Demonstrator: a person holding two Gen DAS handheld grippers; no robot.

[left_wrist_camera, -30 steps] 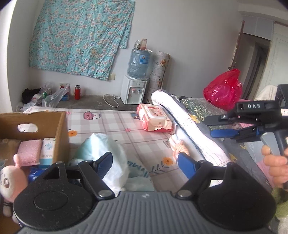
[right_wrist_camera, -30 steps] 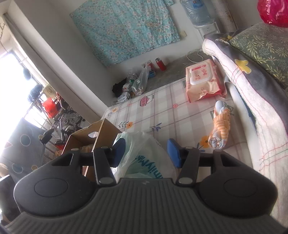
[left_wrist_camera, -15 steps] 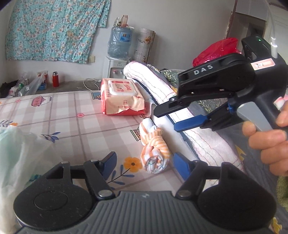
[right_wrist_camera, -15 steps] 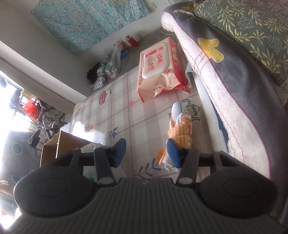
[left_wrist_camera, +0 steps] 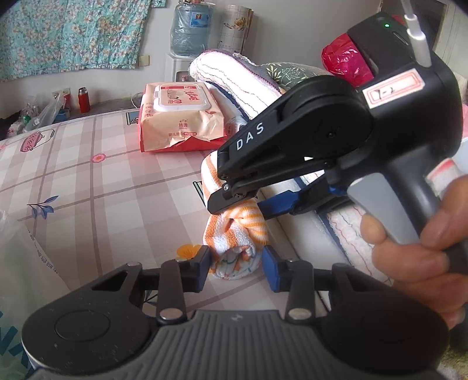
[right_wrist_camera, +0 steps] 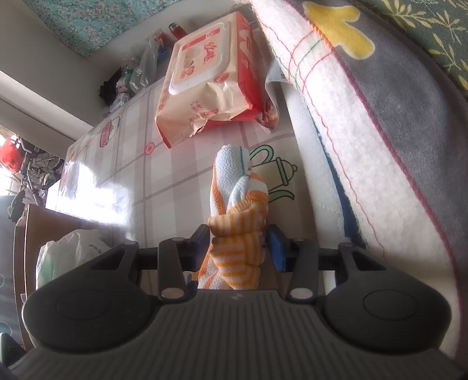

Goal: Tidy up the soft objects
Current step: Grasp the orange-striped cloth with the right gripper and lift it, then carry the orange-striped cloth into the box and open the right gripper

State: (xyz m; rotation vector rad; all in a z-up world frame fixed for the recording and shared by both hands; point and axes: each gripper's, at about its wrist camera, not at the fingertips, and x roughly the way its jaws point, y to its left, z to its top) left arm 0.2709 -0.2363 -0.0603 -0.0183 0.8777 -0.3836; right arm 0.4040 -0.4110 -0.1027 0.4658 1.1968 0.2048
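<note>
Both grippers had closed in on the rolled orange-striped cloth lying at three o'clock on the checked mat, left gripper straddling its near end, right gripper narrowed around its middle, presumably sharing the floppy lift.

Nubby terry-cloth towel, glossy checked mat, seemingly crinkly plastic wipes pack

wipes pack on checked mat | water jug behind | red bag right | cardboard box
</note>
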